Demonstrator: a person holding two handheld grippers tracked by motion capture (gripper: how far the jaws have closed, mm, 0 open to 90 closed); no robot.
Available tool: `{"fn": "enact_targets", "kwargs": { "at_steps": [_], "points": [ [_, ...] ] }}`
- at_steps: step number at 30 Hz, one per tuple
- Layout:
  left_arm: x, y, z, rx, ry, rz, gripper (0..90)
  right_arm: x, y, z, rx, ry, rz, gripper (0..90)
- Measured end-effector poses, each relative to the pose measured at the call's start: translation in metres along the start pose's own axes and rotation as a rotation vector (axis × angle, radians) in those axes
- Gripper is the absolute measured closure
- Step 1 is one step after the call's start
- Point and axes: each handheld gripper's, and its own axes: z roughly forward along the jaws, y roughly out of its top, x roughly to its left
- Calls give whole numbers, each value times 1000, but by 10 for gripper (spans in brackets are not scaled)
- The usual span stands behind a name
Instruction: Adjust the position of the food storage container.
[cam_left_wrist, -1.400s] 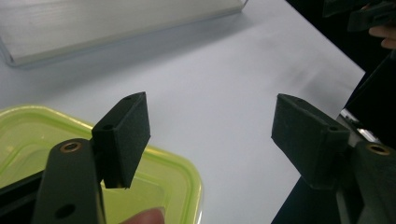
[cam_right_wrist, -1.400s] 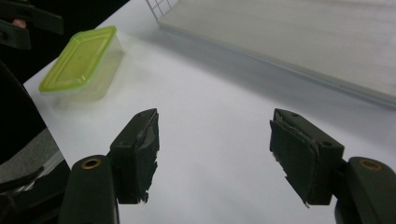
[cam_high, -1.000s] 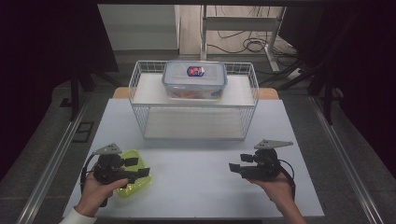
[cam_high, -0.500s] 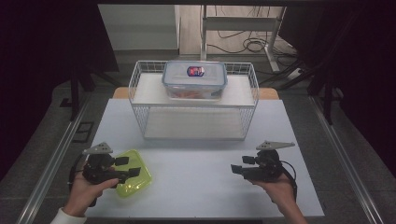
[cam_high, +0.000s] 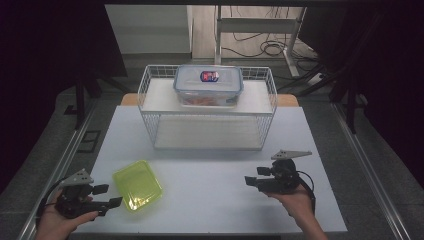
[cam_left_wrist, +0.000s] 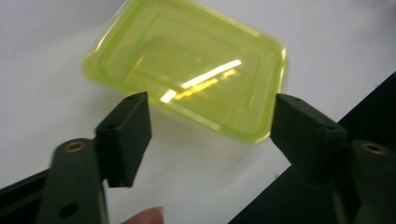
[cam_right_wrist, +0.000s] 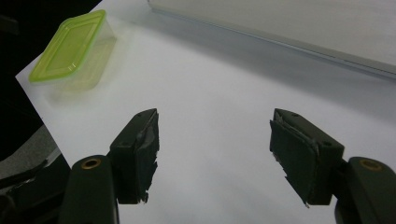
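Observation:
A yellow-green lidded container (cam_high: 137, 185) lies flat on the white table near its front left. My left gripper (cam_high: 111, 196) is just left of it at the table's corner, pointing at it. In the left gripper view the container (cam_left_wrist: 187, 88) lies beyond the tips of the left gripper (cam_left_wrist: 212, 121); the jaws have just closed a little and stand open with nothing between them. My right gripper (cam_high: 252, 176) hovers at the front right, open and empty. The right gripper view shows the right gripper (cam_right_wrist: 215, 140) over bare table, with the container (cam_right_wrist: 70, 46) far off.
A white wire basket (cam_high: 207, 107) stands at the back middle, and a clear box with a blue-rimmed lid (cam_high: 208, 85) sits on a white board in it. The table's front edge (cam_high: 210, 232) runs close below both hands. Dark floor surrounds the table.
My left gripper has drawn back to the left, off the yellow-green container, which stays where it lay. The right gripper has not moved.

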Motion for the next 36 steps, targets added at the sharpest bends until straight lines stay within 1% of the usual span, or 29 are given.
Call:
{"fn": "enact_targets", "kwargs": {
  "at_steps": [3, 5, 8, 10, 13, 15, 16, 19, 20, 22, 23, 25, 26, 27, 29, 32, 36],
  "points": [
    [3, -7, 2, 53, 40, -10, 407, 0, 1, 2, 3, 2, -1, 325],
    [5, -10, 5, 77, 49, -18, 457, 0, 1, 3, 7, 2, 1, 325],
    [4, -14, 9, 96, 36, -16, 533, -1, 1, 4, 8, 1, 0, 325],
    [3, -15, 13, 118, 30, -5, 584, -1, 1, 4, 10, 1, 2, 325],
    [1, -16, 16, 133, 26, 6, 610, -3, 0, 3, 9, -4, 6, 325],
    [-2, -16, 21, 151, 9, 16, 651, -4, -1, 2, 8, -7, 10, 325],
    [-4, -16, 24, 162, 9, 23, 666, -5, -1, 2, 7, -9, 10, 325],
    [-7, -17, 30, 188, -1, 38, 776, -6, -2, 2, 8, -10, 16, 325],
    [-8, -16, 33, 200, -20, 42, 814, -6, -2, 2, 9, -11, 16, 325],
    [-10, -16, 37, 212, -31, 48, 879, -6, -2, 1, 10, -12, 21, 325],
    [-11, -15, 38, 223, -31, 57, 896, -6, -2, 1, 9, -10, 23, 325],
    [-13, -13, 41, 223, -36, 58, 899, -6, -2, 1, 3, 26, 55, 325],
    [-15, -10, 42, 234, -42, 69, 900, -7, -1, 1, -5, 49, 73, 325],
    [-17, -8, 44, 234, -45, 68, 900, -7, -1, 1, -11, 59, 83, 325],
    [-20, -5, 47, 238, -51, 75, 900, -7, 0, 1, -6, 47, 81, 325],
    [-28, 3, 53, 237, -60, 83, 900, -7, 0, 1, -3, 43, 82, 325],
    [-34, 9, 64, 241, -55, 78, 900, -8, -1, 1, -4, 35, 84, 325]
  ]
}}
